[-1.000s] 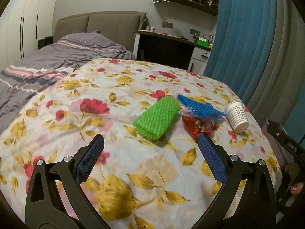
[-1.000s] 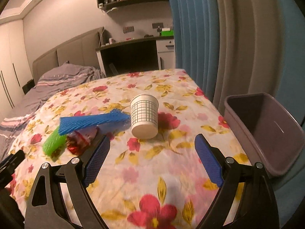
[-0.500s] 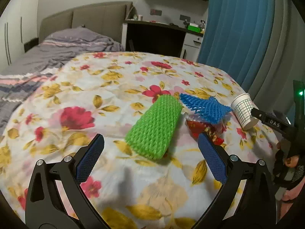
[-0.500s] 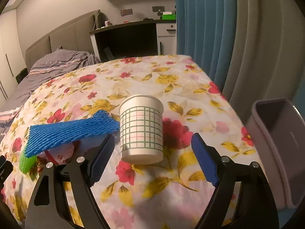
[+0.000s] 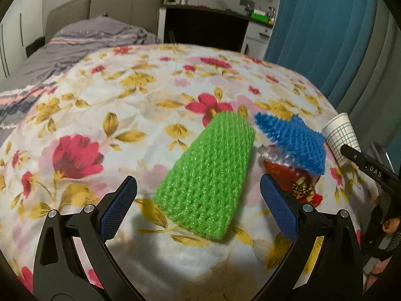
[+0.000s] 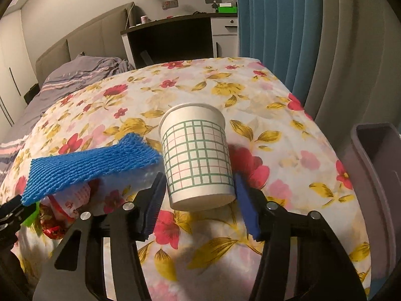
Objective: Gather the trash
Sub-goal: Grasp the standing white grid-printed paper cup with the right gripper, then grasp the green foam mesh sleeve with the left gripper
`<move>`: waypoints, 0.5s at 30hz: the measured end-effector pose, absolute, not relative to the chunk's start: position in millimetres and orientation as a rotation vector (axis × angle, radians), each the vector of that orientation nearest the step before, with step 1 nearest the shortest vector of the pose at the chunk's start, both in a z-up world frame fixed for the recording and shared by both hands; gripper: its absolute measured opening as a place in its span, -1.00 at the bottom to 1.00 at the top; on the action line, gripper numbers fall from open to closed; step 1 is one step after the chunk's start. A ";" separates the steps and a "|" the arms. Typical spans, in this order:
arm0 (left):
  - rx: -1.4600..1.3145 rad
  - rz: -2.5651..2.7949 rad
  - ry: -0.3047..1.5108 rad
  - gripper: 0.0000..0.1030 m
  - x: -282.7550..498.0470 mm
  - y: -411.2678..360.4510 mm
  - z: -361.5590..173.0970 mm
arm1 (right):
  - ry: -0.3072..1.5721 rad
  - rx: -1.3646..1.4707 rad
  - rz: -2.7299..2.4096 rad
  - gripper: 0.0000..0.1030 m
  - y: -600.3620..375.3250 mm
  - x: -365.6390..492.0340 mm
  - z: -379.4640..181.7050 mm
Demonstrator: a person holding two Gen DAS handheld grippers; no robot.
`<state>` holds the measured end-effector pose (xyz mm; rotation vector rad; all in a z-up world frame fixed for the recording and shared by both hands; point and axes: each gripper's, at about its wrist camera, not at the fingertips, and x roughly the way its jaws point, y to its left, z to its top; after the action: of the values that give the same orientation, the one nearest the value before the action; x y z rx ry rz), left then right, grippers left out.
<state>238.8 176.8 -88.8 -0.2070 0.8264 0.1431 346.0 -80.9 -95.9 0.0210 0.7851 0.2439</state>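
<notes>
Right tongs (image 6: 199,198) just closing, pads touching the cup (image 6: 198,155) between them on the bed (image 6: 275,130), left tongs (image 5: 198,208) wide, green net (image 5: 210,173) between, blue net (image 5: 293,140) ahead-right

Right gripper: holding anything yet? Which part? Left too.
The right gripper has just been closing, with its pads on either side of the paper cup near its base; firm contact cannot be told. The left gripper is open, holding nothing, around the green foam net.

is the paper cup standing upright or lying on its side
Lying on its side. The paper cup rests on the floral bedspread with its flat base facing the camera, between the right gripper's closing pads.
</notes>
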 end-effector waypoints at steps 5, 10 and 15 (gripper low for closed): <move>-0.227 0.138 0.854 0.68 241.9 180.5 -93.5 | 0.776 0.014 0.246 0.05 -80.7 342.2 -94.8; -0.226 0.125 0.860 0.33 241.1 179.8 -94.3 | 0.748 0.017 0.248 0.05 -84.4 331.8 -85.1; -0.237 0.099 0.862 -0.15 234.2 178.1 -93.7 | 0.714 0.025 0.258 0.05 -92.5 313.2 -72.5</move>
<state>234.2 178.1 -93.7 -0.2368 0.8620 0.0995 313.2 -92.5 -72.5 0.0254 0.7142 0.2577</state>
